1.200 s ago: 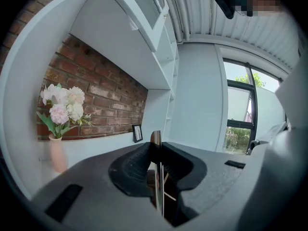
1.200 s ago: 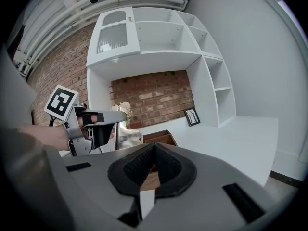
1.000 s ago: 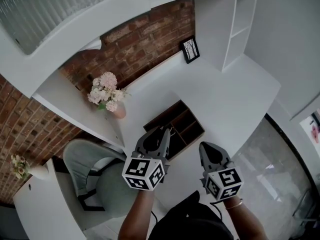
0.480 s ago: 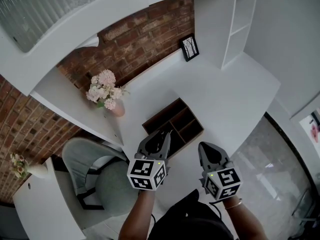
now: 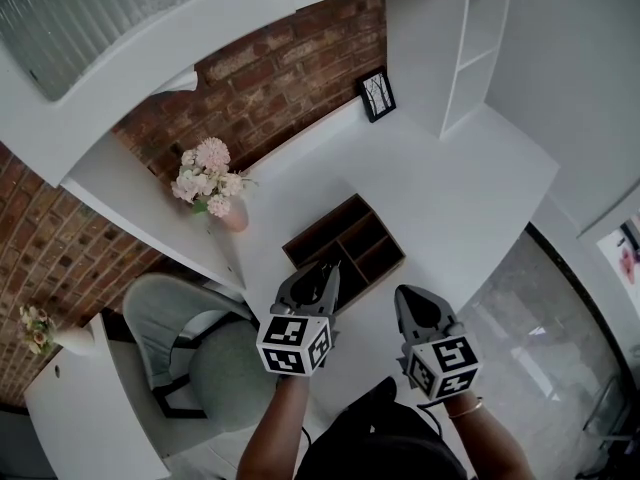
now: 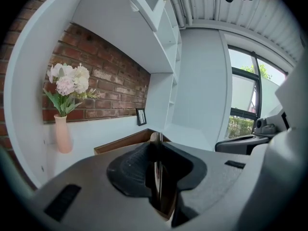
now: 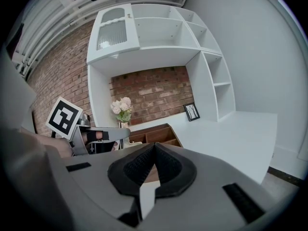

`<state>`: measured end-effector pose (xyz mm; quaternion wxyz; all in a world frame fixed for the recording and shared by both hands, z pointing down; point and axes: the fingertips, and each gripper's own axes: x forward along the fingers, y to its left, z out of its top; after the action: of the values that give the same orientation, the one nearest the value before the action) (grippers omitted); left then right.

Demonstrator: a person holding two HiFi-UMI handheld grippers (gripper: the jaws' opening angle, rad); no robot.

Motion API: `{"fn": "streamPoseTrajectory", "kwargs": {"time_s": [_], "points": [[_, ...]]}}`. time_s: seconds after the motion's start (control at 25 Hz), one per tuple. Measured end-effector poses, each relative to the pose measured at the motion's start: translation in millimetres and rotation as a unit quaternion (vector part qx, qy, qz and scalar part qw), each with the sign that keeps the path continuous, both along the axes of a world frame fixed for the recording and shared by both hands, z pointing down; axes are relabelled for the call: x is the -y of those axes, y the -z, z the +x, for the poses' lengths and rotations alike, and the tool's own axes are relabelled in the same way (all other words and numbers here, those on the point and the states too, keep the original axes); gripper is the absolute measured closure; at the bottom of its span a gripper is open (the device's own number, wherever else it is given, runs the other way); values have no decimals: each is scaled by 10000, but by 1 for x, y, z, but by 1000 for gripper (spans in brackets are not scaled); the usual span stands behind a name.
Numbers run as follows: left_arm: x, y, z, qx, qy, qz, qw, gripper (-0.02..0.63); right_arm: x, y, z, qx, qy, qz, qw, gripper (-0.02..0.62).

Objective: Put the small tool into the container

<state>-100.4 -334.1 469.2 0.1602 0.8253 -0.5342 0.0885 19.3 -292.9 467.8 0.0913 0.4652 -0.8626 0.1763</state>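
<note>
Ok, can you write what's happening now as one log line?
left gripper: shut on small tool | right gripper: shut, empty | container: on desk, tool not yet inside

You hold two: left hand-held gripper (image 5: pixel 322 270), right hand-held gripper (image 5: pixel 403 294). Marker cubes, two, one per gripper: left cube (image 5: pixel 294 344), right cube (image 5: pixel 443 365). Small tool (image 6: pixel 155 139): one. Container (image 5: pixel 322 223): one, wooden, several compartments, exact count unclear. Desk (image 5: pixel 440 198): one. Before you, flower vases, two: pink vase (image 5: pixel 236 216), pale vase (image 5: pixel 70 343). Picture frame (image 5: pixel 379 98): one. Chair (image 5: pixel 200 353): one.
</note>
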Motion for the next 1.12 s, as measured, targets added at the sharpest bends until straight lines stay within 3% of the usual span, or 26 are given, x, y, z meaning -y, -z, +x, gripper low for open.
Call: {"fn": "streamPoseTrajectory", "kwargs": {"time_s": [0.16, 0.32, 1.12], "points": [[1, 0, 1, -114, -3, -60, 9999, 527, -4, 1, 1, 9, 1, -7, 10000, 594], [0, -2, -1, -111, 47, -119, 9999, 484, -6, 4, 2, 24, -16, 64, 10000, 594], [-57, 17, -6, 146, 144, 149, 9997, 502, -36, 8, 0, -77, -31, 146, 9999, 594]]}}
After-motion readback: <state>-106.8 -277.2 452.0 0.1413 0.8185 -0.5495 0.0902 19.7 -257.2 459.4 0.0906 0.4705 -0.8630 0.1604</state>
